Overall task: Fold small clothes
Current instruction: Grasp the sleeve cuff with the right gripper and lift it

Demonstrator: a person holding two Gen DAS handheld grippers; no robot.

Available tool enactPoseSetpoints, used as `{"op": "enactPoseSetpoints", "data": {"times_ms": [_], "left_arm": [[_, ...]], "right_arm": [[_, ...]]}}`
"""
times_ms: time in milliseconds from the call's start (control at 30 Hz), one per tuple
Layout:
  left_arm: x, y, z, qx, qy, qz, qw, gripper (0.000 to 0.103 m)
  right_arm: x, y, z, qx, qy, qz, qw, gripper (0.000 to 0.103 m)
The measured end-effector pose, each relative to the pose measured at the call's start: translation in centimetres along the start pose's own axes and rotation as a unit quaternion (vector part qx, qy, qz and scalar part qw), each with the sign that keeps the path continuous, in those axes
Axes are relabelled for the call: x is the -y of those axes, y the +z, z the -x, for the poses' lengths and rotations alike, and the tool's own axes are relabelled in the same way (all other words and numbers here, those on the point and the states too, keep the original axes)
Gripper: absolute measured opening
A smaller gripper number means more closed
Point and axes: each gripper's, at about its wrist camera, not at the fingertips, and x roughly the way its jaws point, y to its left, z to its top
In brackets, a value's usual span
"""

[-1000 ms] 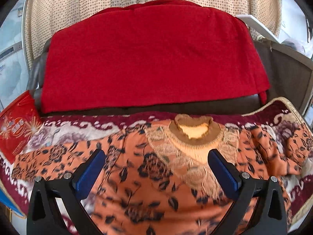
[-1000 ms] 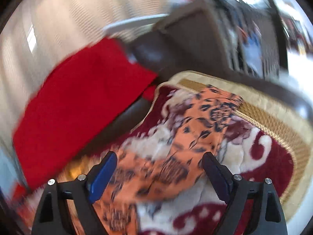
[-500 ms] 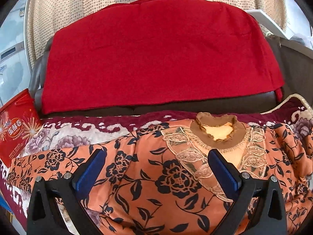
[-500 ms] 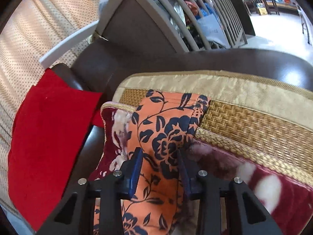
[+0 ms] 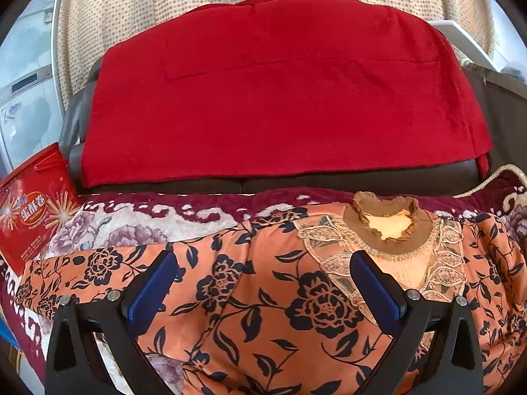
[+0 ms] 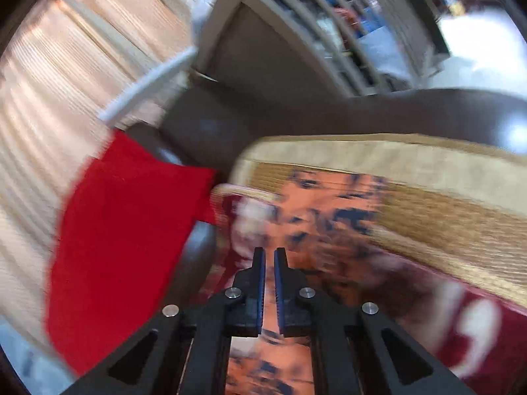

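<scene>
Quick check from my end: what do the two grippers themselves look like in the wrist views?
Both look alike. The left gripper and the right gripper have matte black angular plastic frames with triangular cut-outs, silver round bolt heads at the joints, and blue ribbed pads lining the jaws. No cables, markings, hands or sleeves show.

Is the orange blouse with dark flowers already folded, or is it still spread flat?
Spread. The orange floral blouse lies flat on the maroon patterned blanket, brown collar showing and left sleeve stretched sideways; no fold is visible.

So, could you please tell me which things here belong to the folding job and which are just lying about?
Job:
- orange floral top
- left gripper, open above it
- right gripper, shut

Lying about:
- red blanket
- red snack packet
- patterned sofa cover
</scene>
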Motion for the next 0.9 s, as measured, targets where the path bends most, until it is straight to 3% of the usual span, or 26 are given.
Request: {"op": "enactPoseSetpoints", "data": {"times_ms": [67, 100, 133, 167, 200, 233, 300, 367, 500, 600, 633, 667, 700, 800, 900], "left_arm": [[-0.2, 0.0, 0.1, 0.001, -0.001, 0.001, 1.0, 0.103], [-0.3, 0.0, 0.1, 0.0, -0.002, 0.001, 1.0, 0.103], [-0.3, -0.1, 0.1, -0.002, -0.005, 0.002, 1.0, 0.103], [-0.2, -0.1, 0.0, -0.005, -0.007, 0.002, 1.0, 0.103], [-0.1, -0.2, 0.0, -0.007, -0.007, 0.0, 0.9999, 0.103], [0.1, -0.2, -0.2, -0.009, -0.007, -0.002, 0.9999, 0.103], [0.5, -0.3, -0.2, -0.01, -0.009, -0.008, 0.9999, 0.103], [1.0, -0.3, -0.2, -0.009, -0.01, -0.014, 0.9998, 0.103], [1.4, -0.3, -0.3, -0.01, -0.011, -0.02, 0.9997, 0.103], [1.5, -0.3, -0.6, -0.014, -0.012, -0.019, 0.9996, 0.103], [1.4, -0.2, -0.6, -0.015, -0.011, -0.019, 0.9996, 0.103], [1.3, -0.2, -0.7, -0.014, -0.009, -0.019, 0.9997, 0.103], [1.2, -0.2, -0.7, -0.014, -0.008, -0.019, 0.9997, 0.103], [0.0, 0.1, -1.1, -0.018, 0.003, -0.009, 0.9998, 0.103], [-1.9, 0.6, -1.6, -0.025, 0.028, 0.007, 0.9993, 0.103]], "right_arm": [[0.5, -0.3, 0.5, -0.02, -0.005, -0.009, 1.0, 0.01], [0.8, -0.3, 0.8, -0.027, -0.012, -0.014, 0.999, 0.015], [1.3, -0.4, 1.0, -0.028, -0.021, -0.016, 0.999, 0.035], [1.7, -0.6, 1.1, -0.028, -0.028, -0.019, 0.999, 0.075], [2.2, -0.6, 1.1, -0.027, -0.028, -0.027, 0.999, 0.087], [2.8, -0.7, 1.3, -0.017, -0.023, -0.041, 0.999, 0.088], [3.3, -0.6, 1.3, -0.009, -0.025, -0.046, 0.999, 0.085], [4.1, -0.2, 0.1, -0.018, -0.021, -0.049, 0.998, 0.072], [3.7, 0.4, -1.3, -0.02, -0.021, -0.027, 0.999, 0.064], [3.4, 0.8, -2.6, -0.011, -0.029, -0.009, 0.999, 0.046], [3.3, 1.0, -3.1, -0.012, -0.025, -0.004, 1.0, 0.025], [3.7, 1.2, -3.9, -0.023, -0.016, -0.012, 1.0, 0.013], [4.1, 1.2, -4.3, -0.026, -0.009, -0.024, 0.999, 0.008], [4.1, 1.3, -3.9, -0.012, 0.026, -0.047, 0.998, 0.006], [1.0, 1.4, -2.1, 0.007, 0.079, -0.033, 0.996, 0.006]]}}
